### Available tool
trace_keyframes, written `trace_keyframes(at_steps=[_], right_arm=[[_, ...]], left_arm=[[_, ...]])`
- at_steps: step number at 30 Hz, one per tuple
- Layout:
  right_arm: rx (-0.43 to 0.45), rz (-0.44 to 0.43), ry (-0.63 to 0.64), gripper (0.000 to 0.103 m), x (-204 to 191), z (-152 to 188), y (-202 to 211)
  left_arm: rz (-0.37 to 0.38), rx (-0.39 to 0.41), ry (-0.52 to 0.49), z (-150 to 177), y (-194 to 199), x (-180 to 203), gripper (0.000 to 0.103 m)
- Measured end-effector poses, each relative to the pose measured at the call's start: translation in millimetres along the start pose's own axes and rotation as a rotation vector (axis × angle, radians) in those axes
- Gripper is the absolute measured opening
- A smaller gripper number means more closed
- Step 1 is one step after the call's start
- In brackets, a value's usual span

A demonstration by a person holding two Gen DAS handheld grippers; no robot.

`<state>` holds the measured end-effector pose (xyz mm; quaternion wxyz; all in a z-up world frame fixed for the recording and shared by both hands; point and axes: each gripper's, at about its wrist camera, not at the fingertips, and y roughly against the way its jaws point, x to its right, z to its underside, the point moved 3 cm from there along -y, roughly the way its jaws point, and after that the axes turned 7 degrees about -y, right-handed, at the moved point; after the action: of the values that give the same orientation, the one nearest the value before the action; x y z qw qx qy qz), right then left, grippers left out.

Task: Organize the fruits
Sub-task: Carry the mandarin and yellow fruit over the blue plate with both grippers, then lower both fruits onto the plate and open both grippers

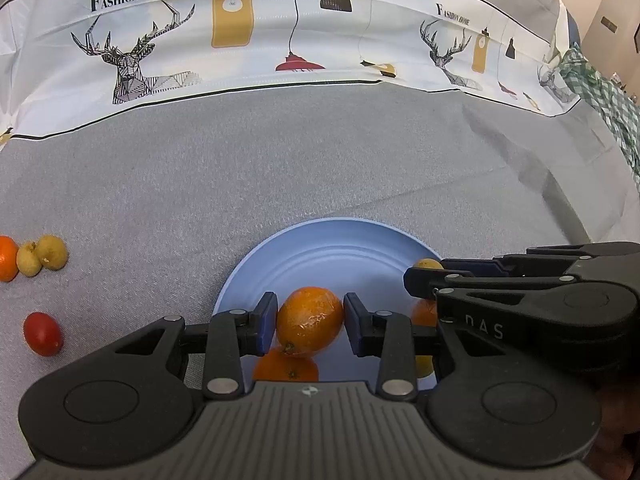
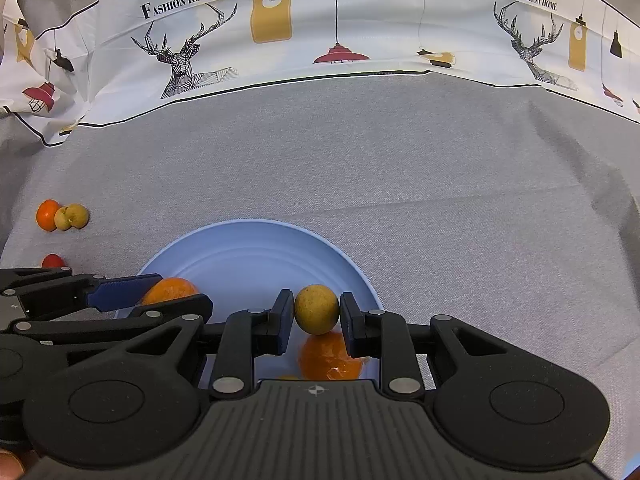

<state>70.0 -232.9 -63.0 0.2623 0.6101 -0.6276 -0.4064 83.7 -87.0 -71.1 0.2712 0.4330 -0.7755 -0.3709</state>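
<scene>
Both grippers over the blue plate (image 2: 248,240), each ready to drop a fruit.

The left gripper (image 1: 310,322) has its pads closed against an orange (image 1: 310,322), the right gripper (image 2: 316,310) pinches a yellow-green fruit (image 2: 316,310); both should lower close to the plate and open gently so nothing rolls off. On the plate lie at least two more oranges (a yellow one is partly hidden, possibly more). On the grey cloth (image 1: 320,160): one small orange (image 1: 7,258), two yellow fruits (image 1: 42,258), one red tomato (image 1: 42,334).
</scene>
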Motion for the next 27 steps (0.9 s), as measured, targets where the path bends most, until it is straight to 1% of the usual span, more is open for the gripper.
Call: trace_keyframes(at_steps=[12,14,15,16,18,24,27], right_arm=[[-0.018,0.005,0.019,0.027,-4,2,-3],[-0.024,0.010,0.020,0.029,-4,3,-3],[-0.023,0.012,0.018,0.032,-4,3,-3],[-0.020,0.013,0.014,0.039,-3,2,-3],[-0.012,0.015,0.011,0.043,-3,2,-1],[0.013,0.017,-0.002,0.046,-4,0,6],[0.035,0.017,-0.008,0.046,-5,-2,11]], left_arm=[[0.001,-0.001,-0.007,-1,2,0,0.040],[-0.001,0.007,-0.013,-1,5,-1,0.040],[-0.002,0.011,-0.014,-2,7,-1,0.041],[-0.003,0.016,-0.012,-2,8,-3,0.041],[-0.005,0.025,-0.004,-3,12,-6,0.041],[-0.016,0.064,0.017,-6,28,-18,0.041],[-0.024,0.079,0.034,-6,37,-26,0.040]])
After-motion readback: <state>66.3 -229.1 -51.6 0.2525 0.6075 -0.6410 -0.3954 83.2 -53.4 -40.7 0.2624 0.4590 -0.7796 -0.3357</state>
